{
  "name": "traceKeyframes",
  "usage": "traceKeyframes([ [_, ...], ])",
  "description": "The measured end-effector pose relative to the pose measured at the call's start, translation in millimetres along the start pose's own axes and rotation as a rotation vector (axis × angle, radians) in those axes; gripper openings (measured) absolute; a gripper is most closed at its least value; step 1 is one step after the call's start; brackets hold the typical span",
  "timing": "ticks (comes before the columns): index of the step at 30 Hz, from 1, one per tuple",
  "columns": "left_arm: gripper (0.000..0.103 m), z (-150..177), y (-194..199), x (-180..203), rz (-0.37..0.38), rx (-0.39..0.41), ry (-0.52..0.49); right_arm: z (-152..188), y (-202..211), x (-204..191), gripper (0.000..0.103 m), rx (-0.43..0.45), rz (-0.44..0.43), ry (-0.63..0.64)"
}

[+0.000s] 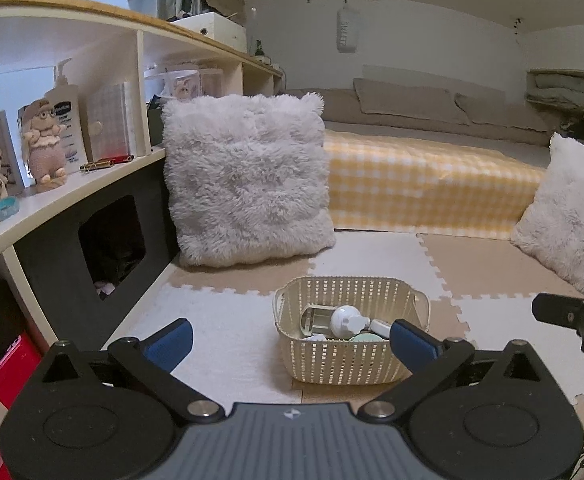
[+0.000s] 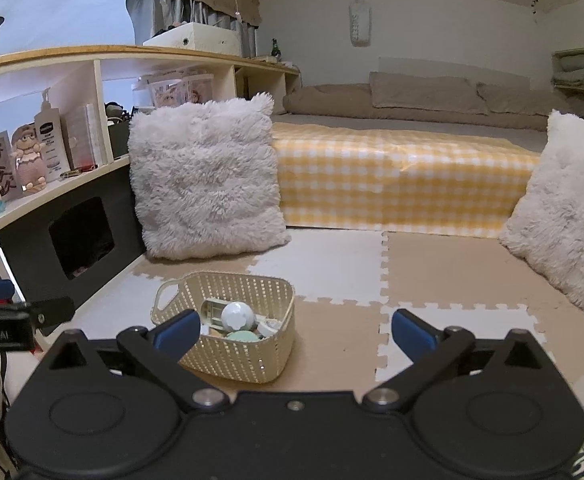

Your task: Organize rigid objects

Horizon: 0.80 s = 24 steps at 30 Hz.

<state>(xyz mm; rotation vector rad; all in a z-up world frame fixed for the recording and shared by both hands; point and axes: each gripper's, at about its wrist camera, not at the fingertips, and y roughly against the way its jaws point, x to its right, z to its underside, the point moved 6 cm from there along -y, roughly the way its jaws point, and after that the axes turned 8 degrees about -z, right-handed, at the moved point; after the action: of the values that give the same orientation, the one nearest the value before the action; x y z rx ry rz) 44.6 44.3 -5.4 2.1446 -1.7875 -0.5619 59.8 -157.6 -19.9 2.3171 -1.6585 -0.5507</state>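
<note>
Both grippers, left gripper (image 1: 289, 338) and right gripper (image 2: 294, 334), have their jaws spread wide and hold nothing. A cream basket (image 1: 346, 360) of small items sits on the foam mat (image 1: 227, 332), just ahead of the left jaws, toward their right finger. Seen from the right gripper, it lies just beyond the left finger.

In the basket (image 1: 348, 360), lower centre of the left wrist view, we see only the tops of a white round object (image 1: 344, 318) and a clear bottle (image 1: 316, 318); the wall hides what lies beneath. The right pillow (image 1: 572, 216) is cut by the frame edge. The black cabinet opening (image 1: 111, 240) is too dark to read.
</note>
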Motion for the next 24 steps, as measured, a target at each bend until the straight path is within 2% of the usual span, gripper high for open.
traceKeyframes([
  [24, 0.103, 2.0, -1.6, -1.4, -0.003, -0.001, 0.008, 1.9, 0.3, 2.0, 0.103, 0.008, 0.013, 0.017],
])
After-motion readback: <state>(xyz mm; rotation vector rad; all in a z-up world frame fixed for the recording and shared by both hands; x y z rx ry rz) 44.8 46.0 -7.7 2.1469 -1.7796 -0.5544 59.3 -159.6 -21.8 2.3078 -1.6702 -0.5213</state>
